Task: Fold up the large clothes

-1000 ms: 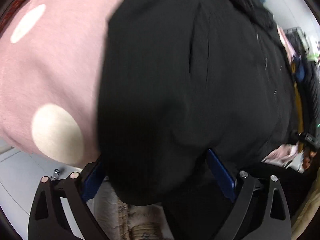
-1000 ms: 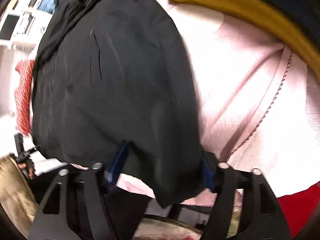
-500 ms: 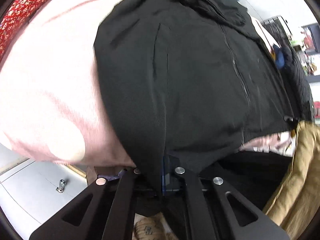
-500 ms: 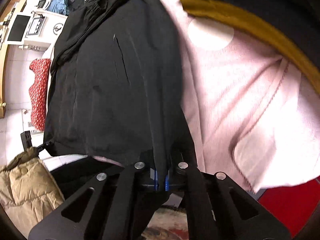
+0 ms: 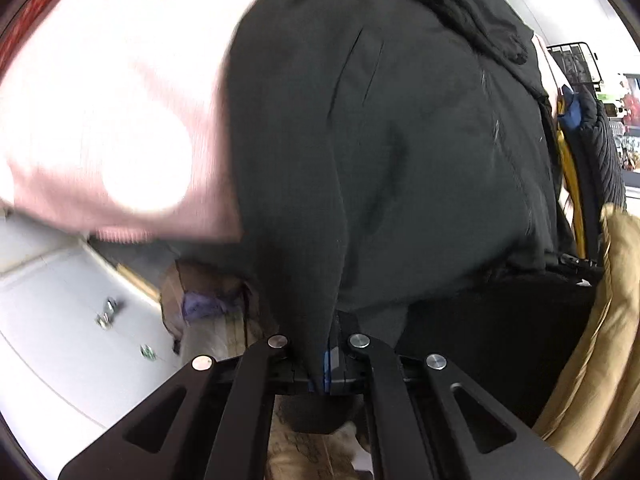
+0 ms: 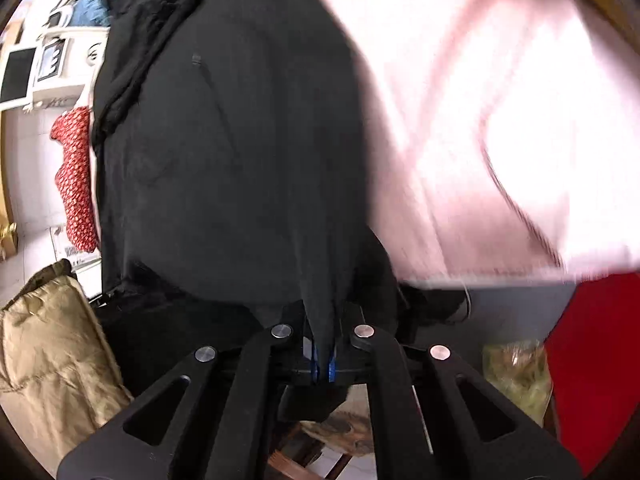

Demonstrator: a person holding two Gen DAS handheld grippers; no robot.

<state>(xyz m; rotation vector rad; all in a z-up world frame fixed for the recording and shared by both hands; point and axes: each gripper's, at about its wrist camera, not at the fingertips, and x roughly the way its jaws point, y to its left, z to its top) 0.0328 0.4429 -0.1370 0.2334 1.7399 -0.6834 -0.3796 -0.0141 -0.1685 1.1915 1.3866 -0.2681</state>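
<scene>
Both grippers, left & right, are pinching the near hem of the black jacket, jaws pressed together on fabric. It's lying over a pink blanket. Prob just starting, all folds still left imo.

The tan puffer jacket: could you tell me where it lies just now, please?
The tan puffer jacket sits low at the left edge of the right wrist view, left of the black jacket; in the left wrist view it fills the lower right edge.
</scene>
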